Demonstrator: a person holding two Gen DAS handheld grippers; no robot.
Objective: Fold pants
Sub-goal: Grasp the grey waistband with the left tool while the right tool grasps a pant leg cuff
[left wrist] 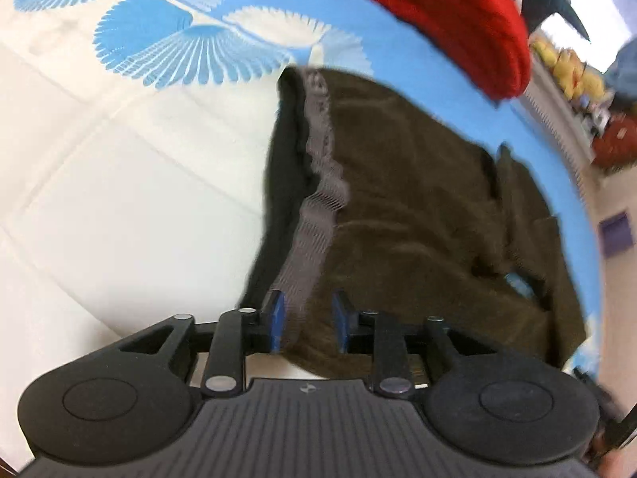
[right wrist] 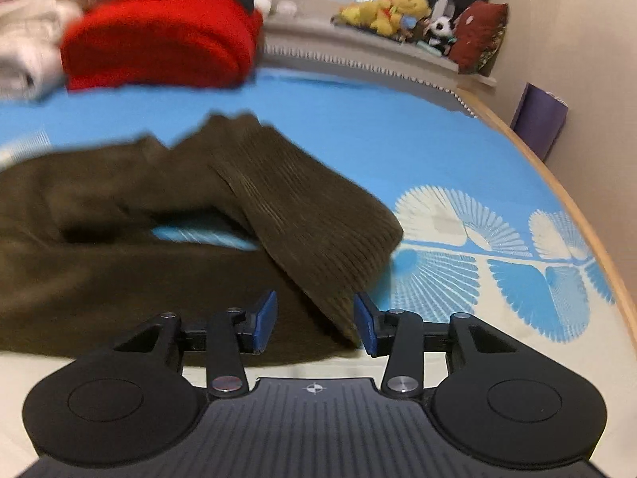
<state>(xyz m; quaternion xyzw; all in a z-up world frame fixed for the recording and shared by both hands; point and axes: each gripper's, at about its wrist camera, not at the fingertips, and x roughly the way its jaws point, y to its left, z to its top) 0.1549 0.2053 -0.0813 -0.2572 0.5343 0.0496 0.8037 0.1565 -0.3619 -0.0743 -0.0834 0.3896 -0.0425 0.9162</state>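
Dark olive-brown corduroy pants [left wrist: 406, 207] lie bunched on a blue and white bedsheet [left wrist: 119, 199]. Their grey elastic waistband [left wrist: 318, 183] runs down toward my left gripper [left wrist: 307, 320]. That gripper is open, its blue pads on either side of the waistband's near end, with fabric between them. In the right wrist view the pants [right wrist: 167, 279] lie partly folded, one ribbed leg end [right wrist: 318, 231] laid across the rest. My right gripper [right wrist: 314, 320] is open, its pads straddling the edge of that leg end.
A folded red garment [right wrist: 159, 40] and pale clothes [right wrist: 28, 47] lie at the far side of the bed. Stuffed toys [right wrist: 386, 10] and a dark red cushion [right wrist: 479, 36] sit on a ledge by the window. The bed's wooden edge [right wrist: 557, 175] curves at right.
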